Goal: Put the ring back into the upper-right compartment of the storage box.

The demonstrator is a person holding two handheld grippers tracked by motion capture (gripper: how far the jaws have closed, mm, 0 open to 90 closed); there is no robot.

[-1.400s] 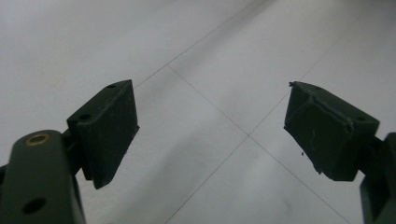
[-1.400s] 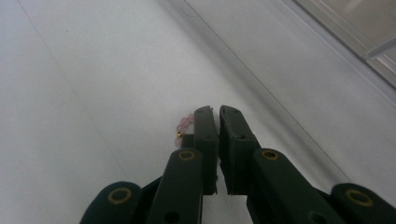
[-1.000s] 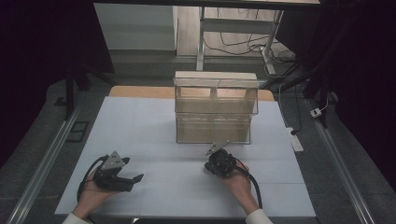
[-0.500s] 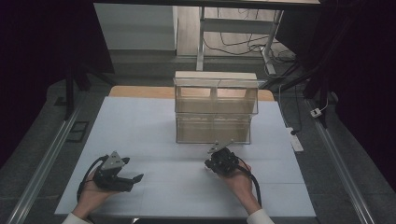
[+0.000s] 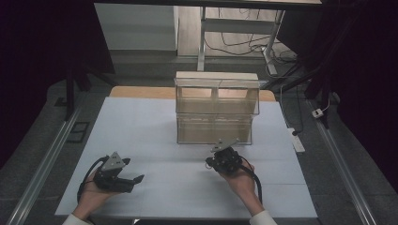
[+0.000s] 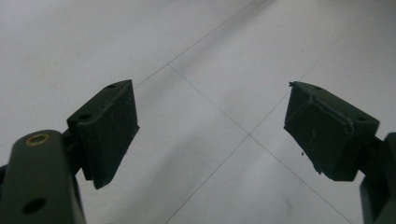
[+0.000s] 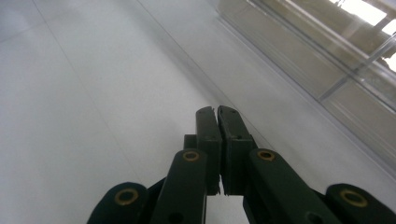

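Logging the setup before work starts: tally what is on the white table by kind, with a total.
Clear plastic organizer: 1
Handheld grippers: 2, the left gripper open, the right gripper shut and empty
Total: 3

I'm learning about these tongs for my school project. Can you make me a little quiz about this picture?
1. True or false: the right tongs are shut with nothing between them.
2. Which tongs are nearer the clear plastic box? A) left B) right
3. What lies under the open left tongs?

Key
1. True: the jaws meet, nothing held.
2. B: in the high view the right tongs sit just in front of the box; the left ones lie off to the side.
3. Only the white table.
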